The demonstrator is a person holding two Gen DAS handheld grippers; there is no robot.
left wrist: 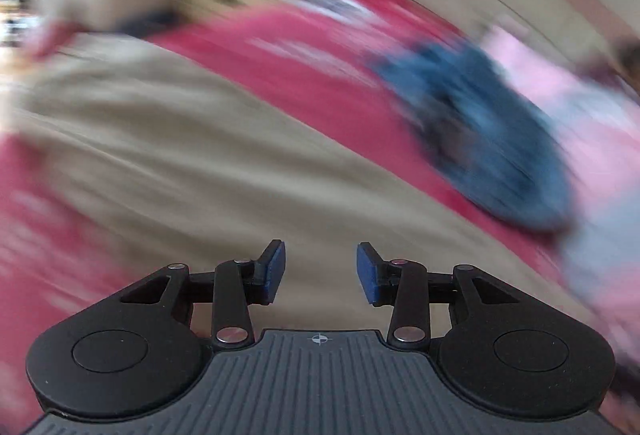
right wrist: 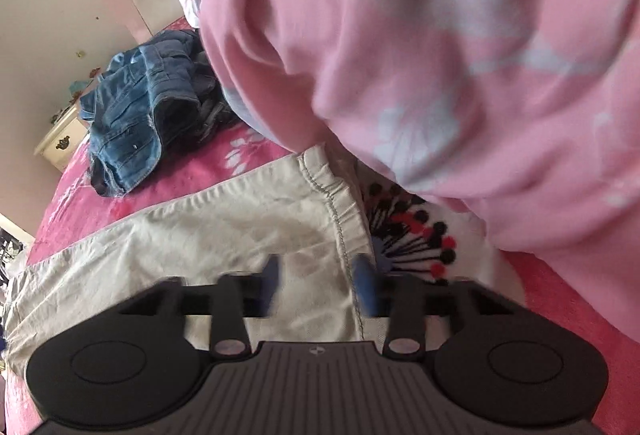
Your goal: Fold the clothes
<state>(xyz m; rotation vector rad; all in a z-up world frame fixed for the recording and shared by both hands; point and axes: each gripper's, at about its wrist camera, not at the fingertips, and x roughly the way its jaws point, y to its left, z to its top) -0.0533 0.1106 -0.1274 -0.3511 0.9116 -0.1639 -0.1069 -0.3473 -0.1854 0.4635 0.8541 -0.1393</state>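
beige cotton trousers (right wrist: 224, 235) lie flat and creased beneath both your grippers, stitched hem (right wrist: 340, 219) toward the right. your left gripper (left wrist: 320, 271) and right gripper (right wrist: 318, 285) are both spread, holding nothing. the trousers rest on a pink floral bedspread (right wrist: 192, 179); farther off lies a crumpled blue denim garment (right wrist: 136, 115), beside a pink-and-white duvet (right wrist: 440, 55).

left claw (left wrist: 320, 273) gapes empty; right claw (right wrist: 318, 285) likewise spread, blurred.
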